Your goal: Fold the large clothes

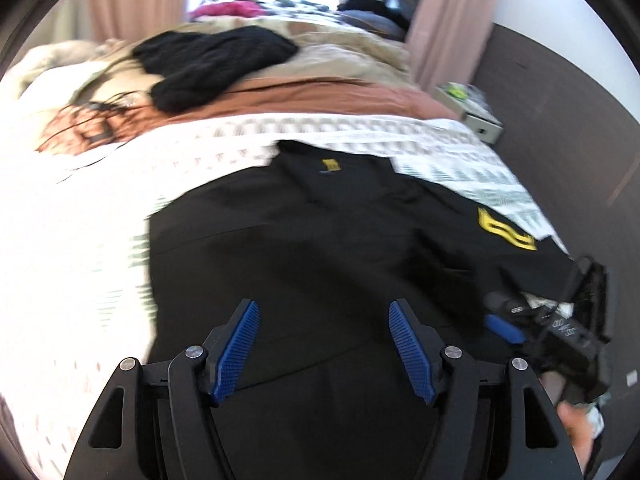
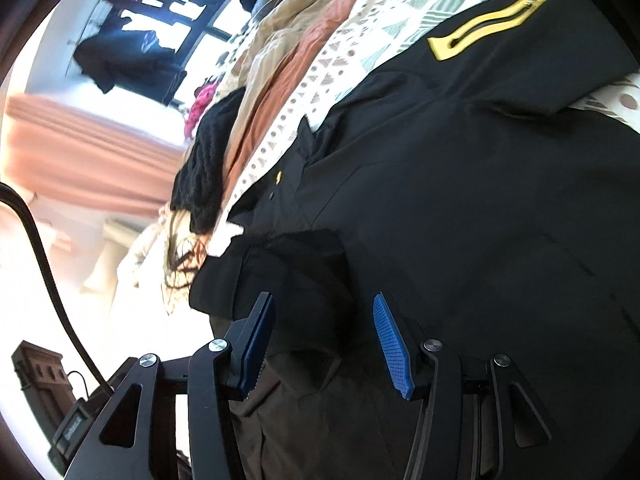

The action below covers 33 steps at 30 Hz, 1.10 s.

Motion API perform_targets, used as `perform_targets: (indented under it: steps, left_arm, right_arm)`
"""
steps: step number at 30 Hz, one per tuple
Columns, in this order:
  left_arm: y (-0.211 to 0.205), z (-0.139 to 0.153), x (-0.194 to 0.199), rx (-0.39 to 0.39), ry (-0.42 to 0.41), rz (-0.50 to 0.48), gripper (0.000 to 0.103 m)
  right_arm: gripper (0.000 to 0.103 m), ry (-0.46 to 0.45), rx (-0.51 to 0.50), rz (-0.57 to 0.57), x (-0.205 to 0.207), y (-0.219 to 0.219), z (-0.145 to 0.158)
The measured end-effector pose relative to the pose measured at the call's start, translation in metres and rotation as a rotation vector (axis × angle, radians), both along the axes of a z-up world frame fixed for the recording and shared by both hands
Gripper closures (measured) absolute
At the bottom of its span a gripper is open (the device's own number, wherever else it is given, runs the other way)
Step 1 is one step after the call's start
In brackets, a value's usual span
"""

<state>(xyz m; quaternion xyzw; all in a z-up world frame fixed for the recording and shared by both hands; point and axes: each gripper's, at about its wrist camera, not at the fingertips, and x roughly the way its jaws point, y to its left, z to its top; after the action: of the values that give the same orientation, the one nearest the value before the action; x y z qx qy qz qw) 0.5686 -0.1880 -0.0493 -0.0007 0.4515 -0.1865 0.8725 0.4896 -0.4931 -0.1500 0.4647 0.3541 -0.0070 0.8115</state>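
Black fabric, matte, yellow emblems: large black garment (image 1: 320, 240) spread flat on patterned white bedspread (image 1: 72, 240), filling the near middle of the bed.

Far left, left-wrist view: washed-out bedspread, nothing of the task there. Further back, black knitted item (image 1: 216, 64) on a beige and rust heap of bedding, well apart from the work.

Centre: left gripper (image 1: 324, 348) over the garment's near part, blue pads (image 1: 240, 352) spread wide, only flat cloth between them, nothing pinched. Garment directly ahead and below. Long axis apparently running away from the gripper toward the small yellow chest badge (image 1: 332, 165); blur makes the exact hem line hard to place.

Right: large yellow emblem (image 1: 506, 232) on what looks like a sleeve, lying out toward the bed's right edge. Below it, right gripper (image 1: 560, 328) seen from outside, blurred, at that edge.

Right-wrist view: right gripper (image 2: 324, 344) with jaws partly apart, a dark raised fold rising between them; whether pads press on it, cannot tell.

Judgement: right hand nearer the emblem sleeve; left hand nearer the body and left edge. Coming fold likely turns on the sleeve lying off to the right of the long axis.
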Motion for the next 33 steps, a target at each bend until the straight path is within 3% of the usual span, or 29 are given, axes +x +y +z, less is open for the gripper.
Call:
perform_targets:
  steps: [4,5,9,17,22,24,26,28,30,31,33]
  left_arm:
    - [0.043,-0.014,0.0,0.02,0.012,0.052,0.034]
    - [0.052,-0.018,0.0,0.028,0.015,0.062,0.034]
    - [0.083,-0.039,0.002,0.079,0.034,0.106,0.034]
    - [0.116,-0.095,0.007,0.123,0.115,0.142,0.034]
    - [0.123,-0.125,0.01,0.164,0.177,0.154,0.057]
    - [0.124,-0.131,0.011,0.173,0.188,0.159,0.067]
    - [0.125,-0.134,0.011,0.169,0.19,0.163,0.067]
    - [0.125,-0.133,0.011,0.171,0.184,0.167,0.068]
    - [0.124,-0.133,0.011,0.179,0.181,0.165,0.069]
    - [0.123,-0.133,0.011,0.186,0.179,0.164,0.069]
    - [0.12,-0.133,0.012,0.193,0.178,0.163,0.069]
  right_arm:
    - [0.021,-0.001,-0.068,0.02,0.012,0.015,0.007]
    - [0.018,-0.005,-0.094,0.025,0.014,0.018,0.009]
    - [0.018,-0.012,-0.233,0.063,0.03,0.035,0.018]
    - [0.018,-0.033,-0.357,0.151,0.048,0.077,0.023]
    - [0.019,0.055,-0.396,0.157,0.061,0.084,0.007]
    - [0.03,0.088,-0.383,0.157,0.063,0.082,-0.001]
    - [0.066,0.104,-0.376,0.154,0.061,0.076,-0.006]
    - [0.077,0.126,-0.362,0.135,0.058,0.065,-0.008]
    - [0.077,0.111,-0.343,0.114,0.052,0.058,-0.004]
    - [0.075,0.102,-0.346,0.112,0.051,0.059,0.0]
    - [0.045,0.069,-0.373,0.127,0.049,0.067,0.012]
